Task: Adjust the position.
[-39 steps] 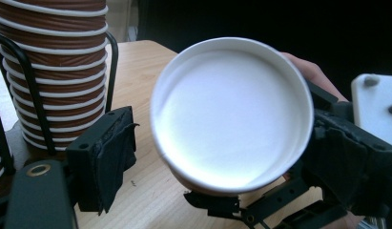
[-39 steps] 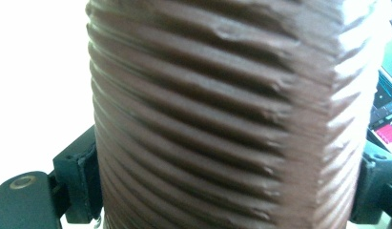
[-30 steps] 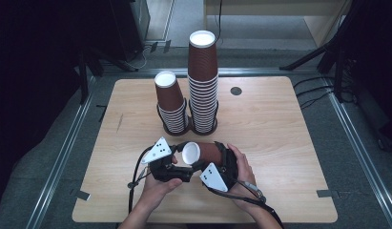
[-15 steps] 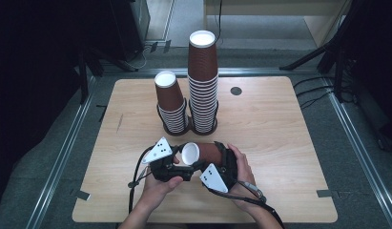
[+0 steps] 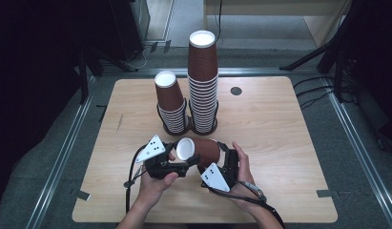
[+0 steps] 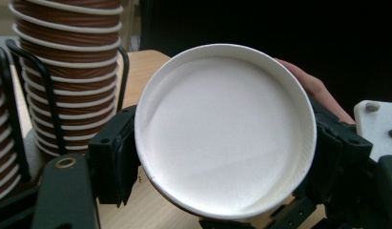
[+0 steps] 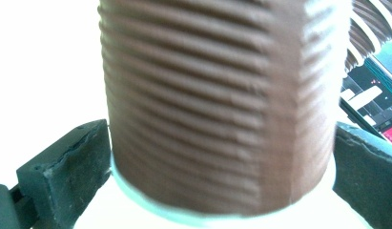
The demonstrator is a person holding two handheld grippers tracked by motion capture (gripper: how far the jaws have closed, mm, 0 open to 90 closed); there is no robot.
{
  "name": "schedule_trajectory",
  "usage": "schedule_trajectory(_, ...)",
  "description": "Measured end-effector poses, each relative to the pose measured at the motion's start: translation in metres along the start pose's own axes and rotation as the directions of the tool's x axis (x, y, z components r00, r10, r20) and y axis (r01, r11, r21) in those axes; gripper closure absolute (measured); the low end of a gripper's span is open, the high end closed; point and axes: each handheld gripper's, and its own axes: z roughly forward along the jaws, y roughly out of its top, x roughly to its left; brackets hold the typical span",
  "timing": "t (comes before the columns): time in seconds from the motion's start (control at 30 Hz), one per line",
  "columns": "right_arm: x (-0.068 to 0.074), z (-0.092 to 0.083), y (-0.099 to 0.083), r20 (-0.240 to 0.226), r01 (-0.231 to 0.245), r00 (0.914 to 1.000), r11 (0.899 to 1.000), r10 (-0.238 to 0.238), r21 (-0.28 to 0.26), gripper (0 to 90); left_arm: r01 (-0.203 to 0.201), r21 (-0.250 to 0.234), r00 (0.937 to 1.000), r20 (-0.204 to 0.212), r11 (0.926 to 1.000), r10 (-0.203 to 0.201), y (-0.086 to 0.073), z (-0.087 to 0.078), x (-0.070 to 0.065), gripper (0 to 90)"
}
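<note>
- Brown ribbed paper cup (image 5: 199,150) is lying on its side just above the table (image 5: 289,143), near my edge, white bottom facing my left.
- my left gripper (image 5: 177,166) is clamped on the cup's bottom end; in the left gripper view the white disc (image 6: 224,131) sits snug between both pads (image 6: 115,160).
- my right gripper (image 5: 217,157) is around the wider end. Its jaws have just been opening, and in the right gripper view the ribbed wall (image 7: 217,105) sits between the pads with a sliver of gap on each side, so it's let go.
- just behind the cup: two upside-down cup stacks in black wire holders, short stack (image 5: 170,102) on the left, tall stack (image 5: 203,81) on the right.
</note>
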Motion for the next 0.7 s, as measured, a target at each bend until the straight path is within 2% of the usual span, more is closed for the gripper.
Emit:
schedule_trajectory(0.07, 0.0, 0.0, 0.0, 0.0, -0.006, 1.0, 1.0, 0.006, 0.002, 0.0, 0.001, -0.006, 1.0, -0.004, 1.0, -0.001, 0.001, -0.001, 0.002, 23.3)
schedule_trajectory(0.2, -0.004, 0.0, -0.002, 0.007, -0.021, 0.9997, 1.0, 0.021, 0.005, 0.0, 0.032, -0.046, 0.9987, -0.039, 0.9985, -0.034, 0.003, -0.007, 0.009, 23.4)
schedule_trajectory(0.4, -0.007, 0.0, -0.006, 0.029, -0.062, 0.9976, 0.998, 0.062, 0.013, 0.0, 0.022, -0.069, 0.9965, -0.078, 0.9974, -0.028, 0.003, -0.011, 0.015, 23.3)
schedule_trajectory(0.47, -0.009, 0.001, -0.008, 0.036, -0.08, 0.9962, 0.997, 0.079, 0.016, 0.0, 0.03, -0.085, 0.9953, -0.089, 0.9959, -0.037, 0.002, -0.013, 0.017, 23.2)
schedule_trajectory(0.53, -0.011, 0.001, -0.009, 0.041, -0.138, 0.9897, 0.99, 0.137, 0.019, 0.0, 0.033, -0.098, 0.9944, -0.097, 0.9946, -0.042, 0.002, -0.014, 0.019, 23.2)
schedule_trajectory(0.57, -0.013, 0.001, -0.01, 0.046, -0.187, 0.9814, 0.982, 0.186, 0.02, 0.0, 0.033, -0.102, 0.9941, -0.099, 0.9943, -0.043, 0.002, -0.014, 0.02, 23.2)
schedule_trajectory(0.6, -0.013, 0.001, -0.01, 0.046, -0.187, 0.9814, 0.982, 0.186, 0.02, 0.0, 0.032, -0.104, 0.9936, -0.105, 0.9941, -0.043, 0.002, -0.014, 0.021, 23.2)
schedule_trajectory(0.7, -0.017, 0.003, -0.013, 0.036, -0.288, 0.9573, 0.957, 0.287, 0.04, 0.0, 0.033, -0.121, 0.9939, -0.101, 0.9921, -0.045, 0.002, -0.015, 0.023, 23.2)
